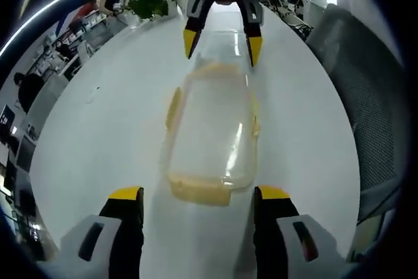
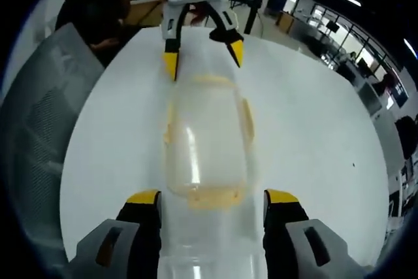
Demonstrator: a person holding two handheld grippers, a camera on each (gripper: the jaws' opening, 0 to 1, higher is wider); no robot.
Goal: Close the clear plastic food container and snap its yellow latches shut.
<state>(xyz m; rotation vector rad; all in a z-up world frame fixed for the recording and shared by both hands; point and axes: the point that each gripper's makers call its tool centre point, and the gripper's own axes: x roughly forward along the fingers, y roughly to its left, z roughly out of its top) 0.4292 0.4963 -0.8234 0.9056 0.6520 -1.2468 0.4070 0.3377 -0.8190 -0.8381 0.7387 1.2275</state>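
As seen in the left gripper view, the clear plastic food container (image 1: 212, 132) is laid on the white table (image 1: 117, 115) with its long axis running straight away from the left gripper (image 1: 199, 204), whose jaws are spread wide and hold nothing. The container's near end, with a yellow latch (image 1: 199, 191), is placed between and just ahead of the fingertips. At the far end, the right gripper (image 1: 222, 42) is seen facing back, jaws open and empty, straddling that end.

In the right gripper view, the same line is met from the opposite side: the container (image 2: 206, 142) is stretched from the right gripper (image 2: 209, 204) toward the left gripper (image 2: 202, 57). Side latches (image 2: 248, 119) are seen standing out, judged unsnapped. Each end latch is judged nearest its own gripper.
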